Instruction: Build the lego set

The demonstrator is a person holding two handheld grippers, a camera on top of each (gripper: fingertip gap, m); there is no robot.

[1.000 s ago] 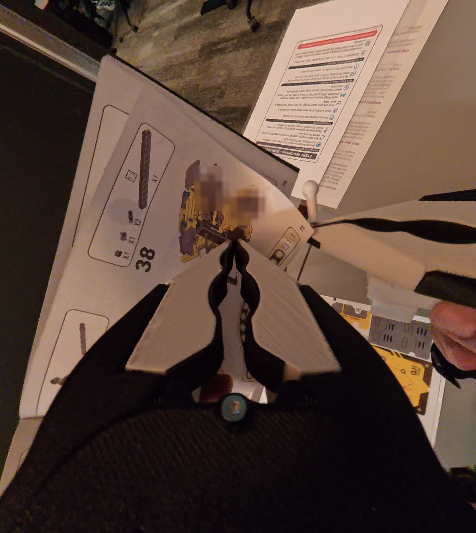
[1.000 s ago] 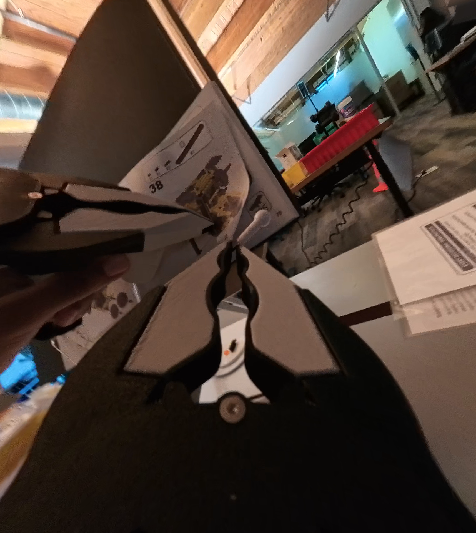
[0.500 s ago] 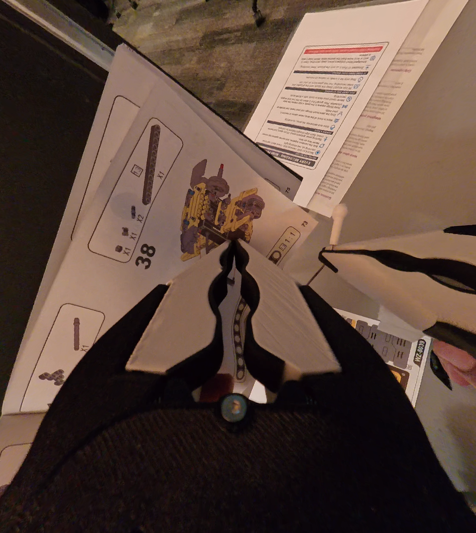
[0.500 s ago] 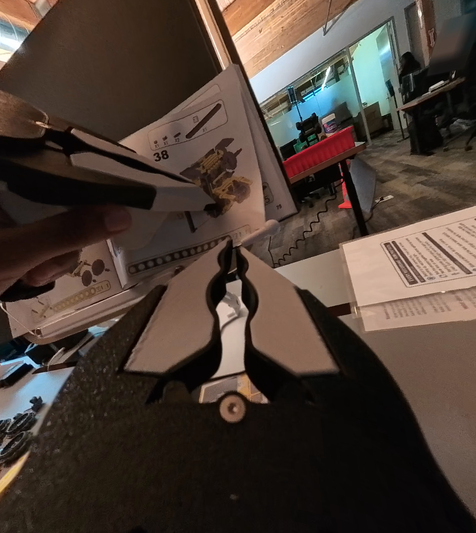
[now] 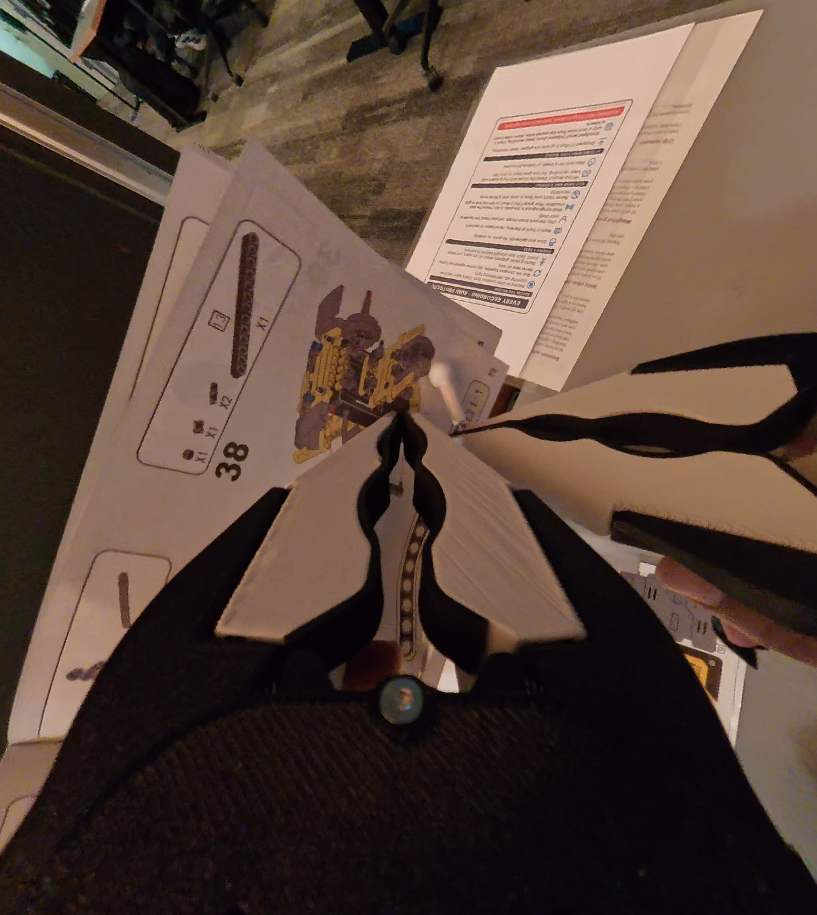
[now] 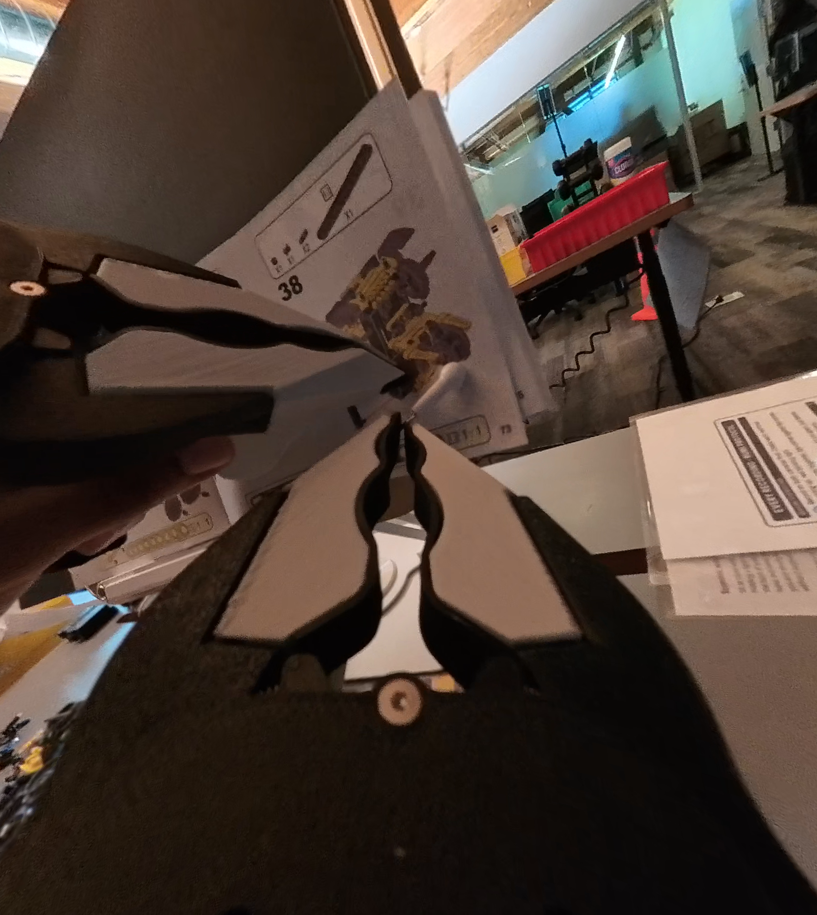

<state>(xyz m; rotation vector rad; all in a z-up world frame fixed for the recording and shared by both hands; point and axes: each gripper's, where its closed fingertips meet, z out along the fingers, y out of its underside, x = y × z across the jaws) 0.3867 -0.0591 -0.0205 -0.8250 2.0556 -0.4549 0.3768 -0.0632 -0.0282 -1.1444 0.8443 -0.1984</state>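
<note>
Left claw [image 5: 400,421] pinching the booklet [image 5: 248,396] page closed; right claw [image 6: 399,421] gripping a white-tipped stick [image 6: 438,379], now swinging in against that page.

Print on booklet page [image 5: 258,346], white sheet [image 5: 545,198], perhaps a far tub label [image 6: 620,167].
</note>
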